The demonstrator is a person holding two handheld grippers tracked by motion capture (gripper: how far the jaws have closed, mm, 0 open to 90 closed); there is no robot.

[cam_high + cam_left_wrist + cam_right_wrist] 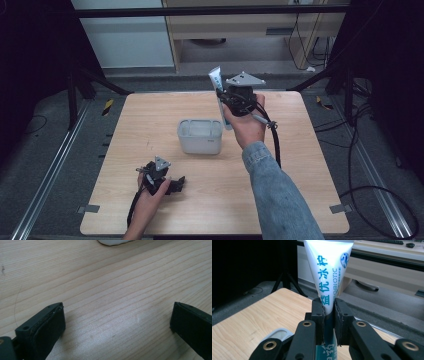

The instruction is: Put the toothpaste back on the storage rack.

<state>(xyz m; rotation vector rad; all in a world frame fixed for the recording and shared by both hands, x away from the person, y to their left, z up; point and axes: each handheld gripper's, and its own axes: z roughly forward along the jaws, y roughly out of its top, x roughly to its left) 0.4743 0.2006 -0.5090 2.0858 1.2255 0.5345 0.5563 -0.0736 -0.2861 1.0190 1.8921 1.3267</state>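
A white toothpaste tube (329, 272) with blue print stands upright between the jaws of my right gripper (329, 315), which is shut on it. In the high view the tube (216, 80) sticks up past the right gripper (225, 97), held in the air just right of and behind a white rectangular container (200, 136) at the table's middle. My left gripper (172, 186) rests low on the table near the front left. Its black fingers (47, 327) stand wide apart over bare wood, with nothing between them.
The wooden table (150, 115) has bare room to the left and right of the container. A black cable (276, 145) trails from the right gripper along the sleeve. A white edge of the container (113, 242) shows at the top of the left gripper view.
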